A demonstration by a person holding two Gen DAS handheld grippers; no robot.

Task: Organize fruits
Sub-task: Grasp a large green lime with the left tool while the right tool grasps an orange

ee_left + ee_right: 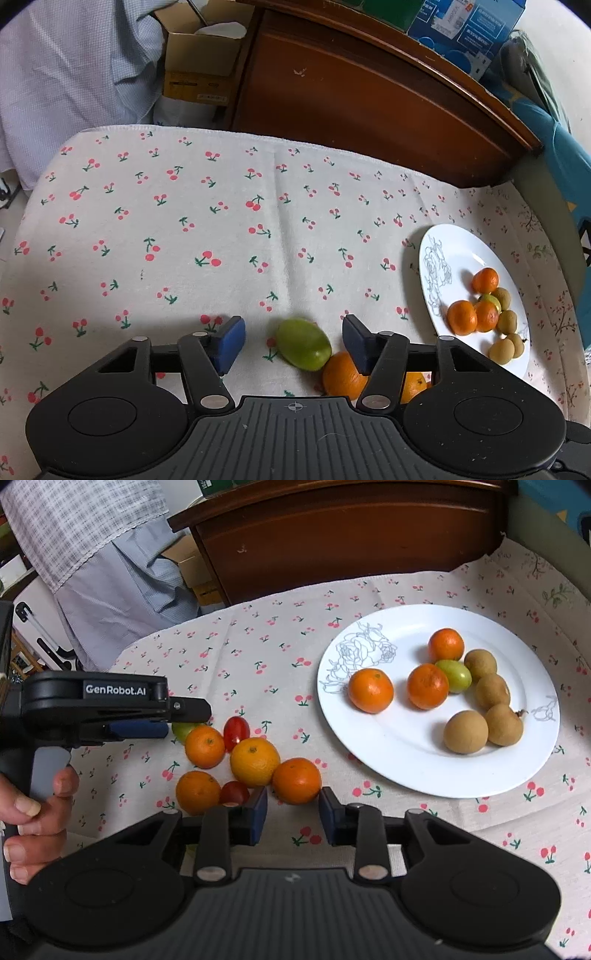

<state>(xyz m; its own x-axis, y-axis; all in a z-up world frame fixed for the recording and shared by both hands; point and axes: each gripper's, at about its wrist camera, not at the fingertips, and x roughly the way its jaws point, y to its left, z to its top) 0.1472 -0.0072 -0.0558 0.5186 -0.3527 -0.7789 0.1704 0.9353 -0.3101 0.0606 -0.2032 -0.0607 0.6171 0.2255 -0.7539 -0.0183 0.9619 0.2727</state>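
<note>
In the left wrist view a green fruit (303, 344) lies on the cherry-print cloth between the blue pads of my left gripper (293, 341). The jaws are open, with a gap on each side of the fruit. An orange (341, 374) sits just under its right finger. In the right wrist view my right gripper (293, 808) has its tips close against both sides of an orange (296, 781). Beside that orange lie three more oranges (254, 761) and two cherry tomatoes (236, 733). The left gripper (184, 720) shows from the side, over the green fruit (181, 732).
A white plate (406, 746) to the right holds three oranges, a green fruit and several brown longans; it also shows as the plate (454, 251). A person's hand (33, 812) holds the left gripper's handle. A dark wooden headboard (369, 103) and cardboard box (199, 70) stand behind the table.
</note>
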